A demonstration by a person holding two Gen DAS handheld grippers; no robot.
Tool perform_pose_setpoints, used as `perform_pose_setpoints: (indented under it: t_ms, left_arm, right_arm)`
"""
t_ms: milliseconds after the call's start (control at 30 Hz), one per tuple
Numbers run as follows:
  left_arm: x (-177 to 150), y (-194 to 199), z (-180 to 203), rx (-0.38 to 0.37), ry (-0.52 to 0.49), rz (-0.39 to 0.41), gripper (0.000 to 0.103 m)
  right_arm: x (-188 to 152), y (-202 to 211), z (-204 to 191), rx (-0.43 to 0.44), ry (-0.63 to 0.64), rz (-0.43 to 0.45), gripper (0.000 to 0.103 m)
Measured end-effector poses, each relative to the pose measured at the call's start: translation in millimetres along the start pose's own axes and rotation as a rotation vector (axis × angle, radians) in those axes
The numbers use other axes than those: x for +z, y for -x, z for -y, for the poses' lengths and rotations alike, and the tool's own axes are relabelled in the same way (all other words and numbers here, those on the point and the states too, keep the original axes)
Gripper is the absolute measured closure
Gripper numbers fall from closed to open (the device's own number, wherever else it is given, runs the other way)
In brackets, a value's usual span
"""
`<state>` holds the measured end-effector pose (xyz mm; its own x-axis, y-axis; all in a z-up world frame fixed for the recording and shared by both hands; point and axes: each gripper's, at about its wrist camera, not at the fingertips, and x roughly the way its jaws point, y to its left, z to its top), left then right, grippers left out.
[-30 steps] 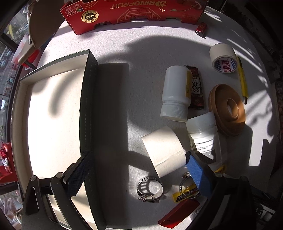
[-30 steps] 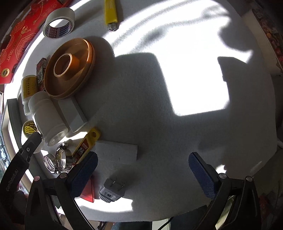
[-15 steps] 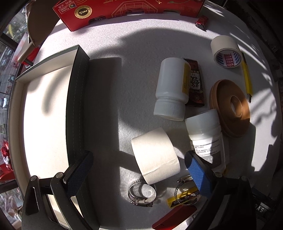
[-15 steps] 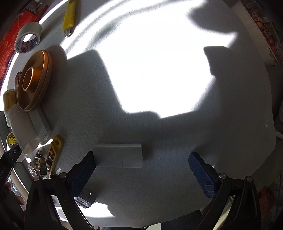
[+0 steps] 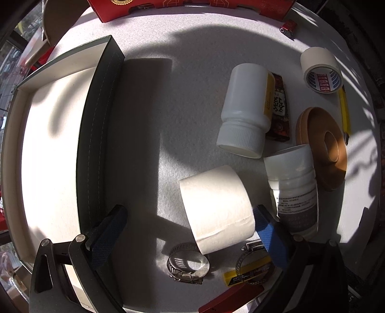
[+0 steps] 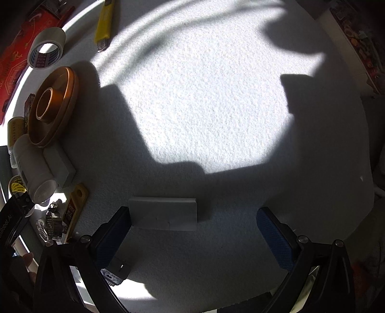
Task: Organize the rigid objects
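Note:
My left gripper (image 5: 187, 231) is open; a cream tape roll (image 5: 216, 207) lies between its fingers, against the right finger. Two white bottles (image 5: 245, 110) (image 5: 293, 187) lie beyond it on the white table. A hose clamp (image 5: 187, 264) lies below the roll. An open dark-walled box (image 5: 96, 149) stands to the left. My right gripper (image 6: 192, 231) is open over a flat white block (image 6: 163, 213), which lies near its left finger.
A brown disc (image 5: 322, 146), a printed tape roll (image 5: 321, 69), a yellow cutter (image 5: 344, 110), a dark packet (image 5: 279, 106) and a red carton (image 5: 192, 7) lie farther back. A second clamp (image 5: 252, 264), a yellow tag (image 6: 74, 207) and a plug (image 6: 115, 272) lie near the front.
My left gripper has moved forward, so the cream roll now sits between its fingers. My right gripper has swung right and forward toward the white block.

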<state>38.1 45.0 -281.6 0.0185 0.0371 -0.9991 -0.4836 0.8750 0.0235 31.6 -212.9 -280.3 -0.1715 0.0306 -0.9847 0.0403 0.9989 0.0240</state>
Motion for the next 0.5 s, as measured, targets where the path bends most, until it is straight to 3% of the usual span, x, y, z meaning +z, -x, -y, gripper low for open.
perform_pose_setpoints:
  t_ms: [100, 300, 500]
  left_arm:
    - [-3, 3, 3, 0.013, 0.023, -0.045, 0.0]
    - [-3, 6, 16, 0.086, -0.029, -0.014, 0.0]
    - [-3, 5, 10, 0.072, -0.026, -0.021, 0.0]
  right_arm:
    - [-10, 5, -3, -0.006, -0.002, -0.027, 0.0]
    - [-3, 10, 5, -0.006, 0.0, -0.049, 0.0]
    - [-7, 12, 4, -0.006, -0.002, -0.059, 0.0]
